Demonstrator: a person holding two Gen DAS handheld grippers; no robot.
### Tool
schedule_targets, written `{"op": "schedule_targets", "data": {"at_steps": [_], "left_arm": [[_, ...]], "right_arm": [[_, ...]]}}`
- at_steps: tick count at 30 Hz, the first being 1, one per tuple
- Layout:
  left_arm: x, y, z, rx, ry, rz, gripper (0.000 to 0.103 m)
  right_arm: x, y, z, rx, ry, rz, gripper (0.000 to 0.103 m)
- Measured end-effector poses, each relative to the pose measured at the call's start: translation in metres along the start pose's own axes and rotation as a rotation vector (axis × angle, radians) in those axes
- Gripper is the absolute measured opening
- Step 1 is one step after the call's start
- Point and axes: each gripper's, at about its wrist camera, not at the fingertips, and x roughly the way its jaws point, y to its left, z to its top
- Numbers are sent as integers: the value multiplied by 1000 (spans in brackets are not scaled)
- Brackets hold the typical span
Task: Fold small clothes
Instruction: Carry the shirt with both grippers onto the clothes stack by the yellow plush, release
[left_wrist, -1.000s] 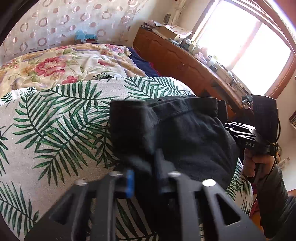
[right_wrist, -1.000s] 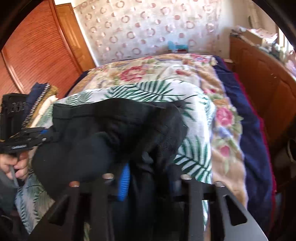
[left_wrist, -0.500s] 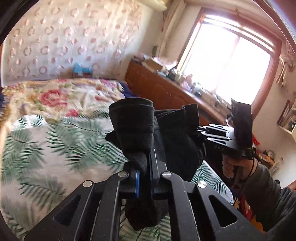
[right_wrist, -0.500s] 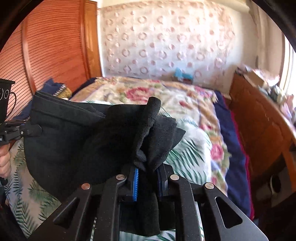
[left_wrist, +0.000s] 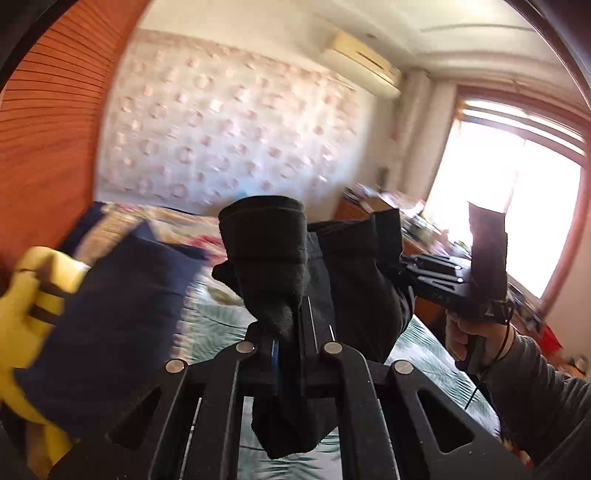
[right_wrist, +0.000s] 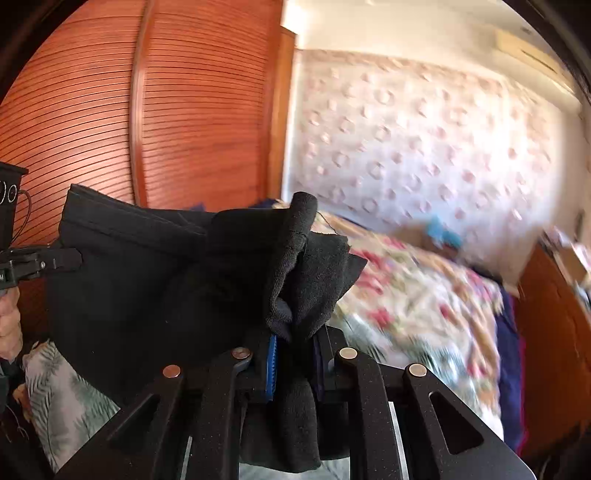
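A small black garment (left_wrist: 266, 251) hangs in the air above the bed, stretched between both grippers. My left gripper (left_wrist: 290, 328) is shut on one bunched corner of it, with cloth sticking up past the pads and hanging below them. In the left wrist view the right gripper (left_wrist: 406, 264) comes in from the right and pinches the other end. In the right wrist view my right gripper (right_wrist: 295, 339) is shut on a thick fold of the black garment (right_wrist: 147, 288). There the left gripper (right_wrist: 70, 258) grips the waistband edge at far left.
The bed (right_wrist: 406, 295) with floral and palm-leaf covers lies below. A navy cloth (left_wrist: 110, 314) on yellow fabric (left_wrist: 33, 295) sits close at the left. A slatted wooden wardrobe (right_wrist: 110, 110) stands left, a wooden dresser (right_wrist: 554, 332) right, and a bright window (left_wrist: 517, 203) beyond.
Both grippers have risen and swung left with the black garment, lifting it off the bed. The navy and yellow cloths have come into the left wrist view.
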Motion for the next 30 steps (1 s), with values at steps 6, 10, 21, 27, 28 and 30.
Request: {"op": "schedule_targets", "data": {"at_steps": [6,10,21,27,28,30], "left_arm": [[-20,52,2,-87,-72,96,8],[-20,75,-14,-137,-66,131,8],[-13,131,-45,-210,8,252,8],[-18,133,-56,-210,32,261,15],[-21,130,-55,-197,20,269,25],[-30,123,-50,-161,-17,285,43]], "right_arm": [[60,36,61,-130,-59,60,14],[101,64,94,-205,-61,110,14],[245,87,101,-353,70,141,15],[286,53,114,-192,145,116,43],[283,45,117,-155,123,102,47],[270,43,120,-108,63,97,53]]}}
